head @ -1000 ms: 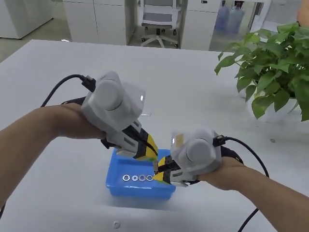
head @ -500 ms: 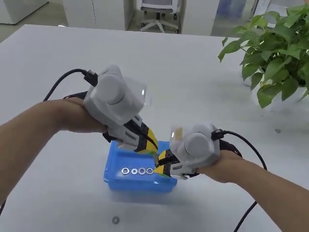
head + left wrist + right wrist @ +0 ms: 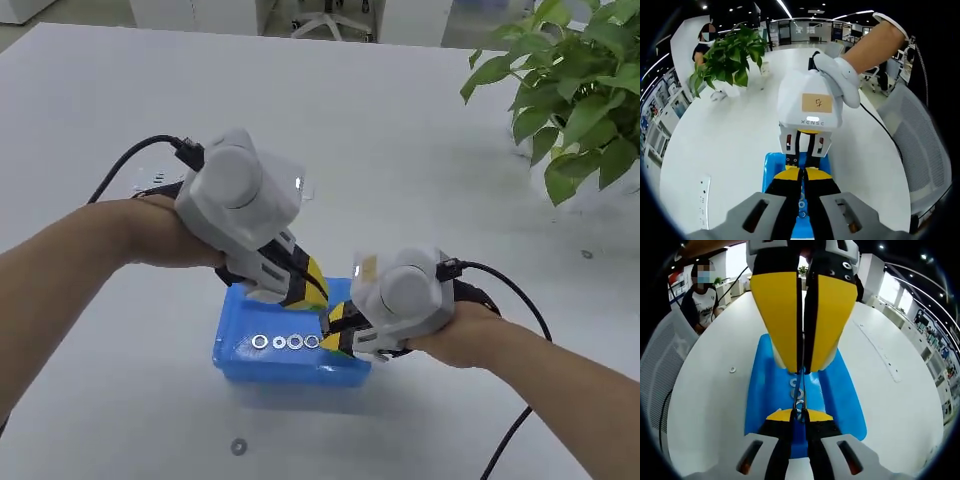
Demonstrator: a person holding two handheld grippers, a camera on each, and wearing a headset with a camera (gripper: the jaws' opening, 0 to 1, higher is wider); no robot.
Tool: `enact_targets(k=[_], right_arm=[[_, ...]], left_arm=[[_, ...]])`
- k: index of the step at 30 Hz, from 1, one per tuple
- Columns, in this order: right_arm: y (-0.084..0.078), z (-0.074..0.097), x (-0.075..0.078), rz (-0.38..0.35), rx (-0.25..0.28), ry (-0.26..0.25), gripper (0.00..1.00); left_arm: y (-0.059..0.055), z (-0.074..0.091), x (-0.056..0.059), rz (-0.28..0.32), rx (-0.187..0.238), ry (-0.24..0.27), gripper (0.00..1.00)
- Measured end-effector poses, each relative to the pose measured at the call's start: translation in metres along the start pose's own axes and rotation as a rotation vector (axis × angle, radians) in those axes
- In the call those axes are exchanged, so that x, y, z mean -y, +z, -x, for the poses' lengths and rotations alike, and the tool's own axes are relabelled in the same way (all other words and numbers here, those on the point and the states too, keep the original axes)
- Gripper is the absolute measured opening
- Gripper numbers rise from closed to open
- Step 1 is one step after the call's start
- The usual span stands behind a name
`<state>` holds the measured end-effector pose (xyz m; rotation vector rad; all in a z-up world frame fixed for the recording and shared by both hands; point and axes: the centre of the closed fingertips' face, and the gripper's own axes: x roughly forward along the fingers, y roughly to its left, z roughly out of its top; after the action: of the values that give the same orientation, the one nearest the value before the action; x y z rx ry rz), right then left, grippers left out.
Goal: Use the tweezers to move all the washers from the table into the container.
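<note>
Left hand-held gripper [image 3: 314, 294], right hand-held gripper [image 3: 331, 336]: frame centre over blue container [image 3: 232, 352], jaws together, we judge pinching tweezers [image 3: 802, 340] to steady them. Washers [image 3: 286, 342] inside; stray washer [image 3: 238, 446] on tabletop [image 3: 420, 150], lower left.

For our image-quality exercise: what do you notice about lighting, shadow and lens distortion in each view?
Head view: soft, even light; the blue container casts a faint shadow on the table. Left gripper view: fisheye curves the table edge; ceiling light strips glare. Right gripper view: the left gripper looms oversized, its tweezers a thin line.
</note>
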<state>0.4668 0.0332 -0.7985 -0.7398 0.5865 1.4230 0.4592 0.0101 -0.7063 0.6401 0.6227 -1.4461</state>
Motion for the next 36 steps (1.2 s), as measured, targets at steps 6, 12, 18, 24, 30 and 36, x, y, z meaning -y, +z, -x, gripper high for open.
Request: enact_targets(k=[6, 12, 18, 24, 30, 36], right_arm=[[0.001, -0.001, 0.001, -0.007, 0.007, 0.004, 0.1], [0.001, -0.001, 0.001, 0.0, 0.001, 0.003, 0.11], [0.003, -0.001, -0.002, 0.007, -0.002, 0.007, 0.11], [0.006, 0.001, -0.001, 0.017, -0.001, 0.003, 0.11], [0.014, 0.008, -0.004, 0.026, 0.002, -0.006, 0.11], [0.023, 0.018, -0.008, 0.038, 0.005, -0.018, 0.11]], left_arm=[[-0.001, 0.001, -0.002, 0.007, 0.005, 0.005, 0.05], [0.0, 0.001, -0.001, 0.003, 0.005, 0.005, 0.05], [-0.001, 0.002, 0.0, 0.0, -0.001, 0.005, 0.05], [0.001, 0.007, 0.001, -0.002, -0.001, 0.011, 0.05], [0.007, 0.014, 0.006, -0.009, 0.001, 0.022, 0.05], [0.014, 0.024, 0.013, -0.019, 0.0, 0.035, 0.05]])
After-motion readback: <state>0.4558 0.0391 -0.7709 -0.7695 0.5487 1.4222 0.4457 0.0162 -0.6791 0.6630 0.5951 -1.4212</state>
